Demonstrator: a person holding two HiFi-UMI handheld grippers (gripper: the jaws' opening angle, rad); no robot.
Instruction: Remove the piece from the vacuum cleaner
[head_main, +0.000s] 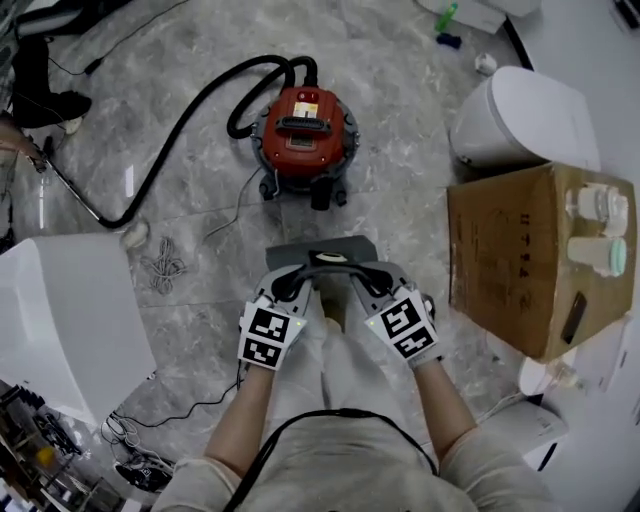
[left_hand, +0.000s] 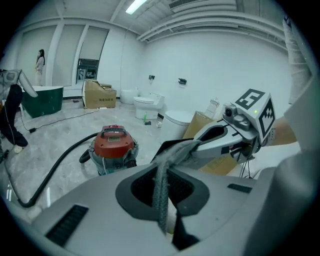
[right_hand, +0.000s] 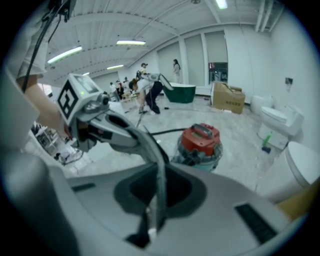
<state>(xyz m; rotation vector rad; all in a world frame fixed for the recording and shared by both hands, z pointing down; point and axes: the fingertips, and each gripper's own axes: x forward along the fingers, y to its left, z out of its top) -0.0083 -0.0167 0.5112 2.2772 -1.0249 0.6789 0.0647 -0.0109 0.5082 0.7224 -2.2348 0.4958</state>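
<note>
A red vacuum cleaner (head_main: 305, 130) with a black hose (head_main: 180, 130) stands on the marble floor, well ahead of both grippers and apart from them. It also shows in the left gripper view (left_hand: 114, 142) and the right gripper view (right_hand: 201, 142). A grey, felt-like flat piece (head_main: 322, 250) hangs in the air between the grippers. My left gripper (head_main: 290, 283) is shut on its left edge and my right gripper (head_main: 365, 280) on its right edge. The piece's fuzzy rim (left_hand: 161, 185) runs between the left jaws, and its rim (right_hand: 159, 175) runs between the right jaws too.
A cardboard box (head_main: 520, 260) with bottles on top stands close at the right, and a white toilet (head_main: 520, 115) is behind it. At the left is a white tub (head_main: 60, 320), with cables (head_main: 165, 265) on the floor. People stand far off (right_hand: 150, 85).
</note>
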